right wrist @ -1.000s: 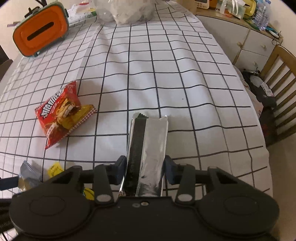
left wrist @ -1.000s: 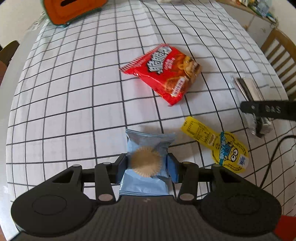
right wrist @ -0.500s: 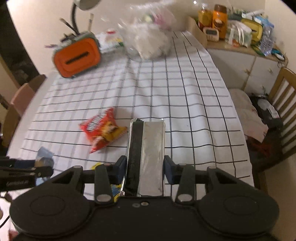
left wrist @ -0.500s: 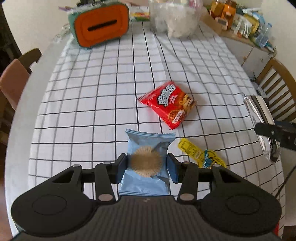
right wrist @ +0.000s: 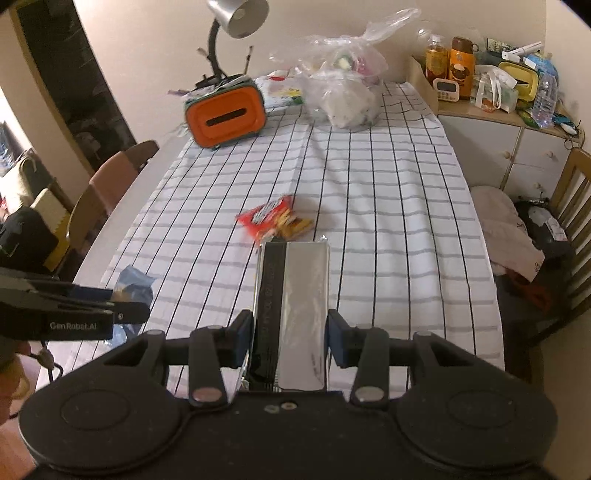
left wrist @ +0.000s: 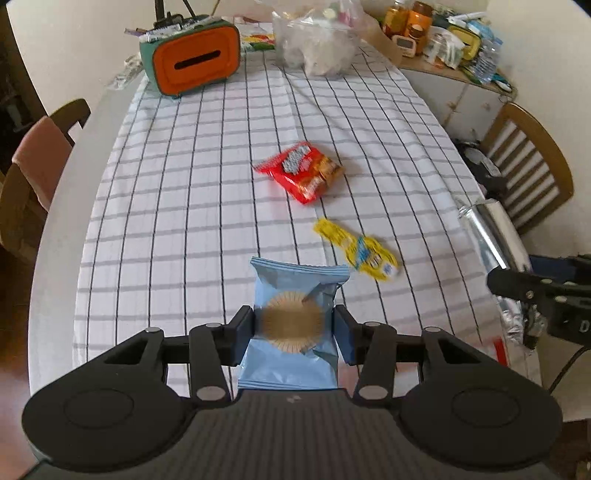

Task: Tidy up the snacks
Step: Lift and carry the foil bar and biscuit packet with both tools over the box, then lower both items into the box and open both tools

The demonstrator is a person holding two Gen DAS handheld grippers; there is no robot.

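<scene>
My left gripper (left wrist: 294, 326) is shut on a light blue cookie packet (left wrist: 295, 295) and holds it above the near end of the table. My right gripper (right wrist: 290, 332) is shut on a long silver foil packet (right wrist: 295, 295) and holds it above the table too. The silver packet also shows in the left wrist view (left wrist: 495, 236) at the right edge, and the blue packet in the right wrist view (right wrist: 131, 286) at the left. A red snack bag (left wrist: 301, 171) and a yellow snack packet (left wrist: 356, 249) lie on the checked tablecloth (left wrist: 184, 206).
An orange and teal box with a slot (left wrist: 192, 66) and a clear plastic bag of items (left wrist: 321, 48) stand at the table's far end. A desk lamp (right wrist: 232, 22) is behind the box. Wooden chairs stand left (left wrist: 33, 173) and right (left wrist: 528, 170). A cluttered cabinet (right wrist: 495, 110) is at the far right.
Both grippers have risen and pulled back from the table with their packets. The red bag and yellow packet now look smaller and farther away; more of the room shows.
</scene>
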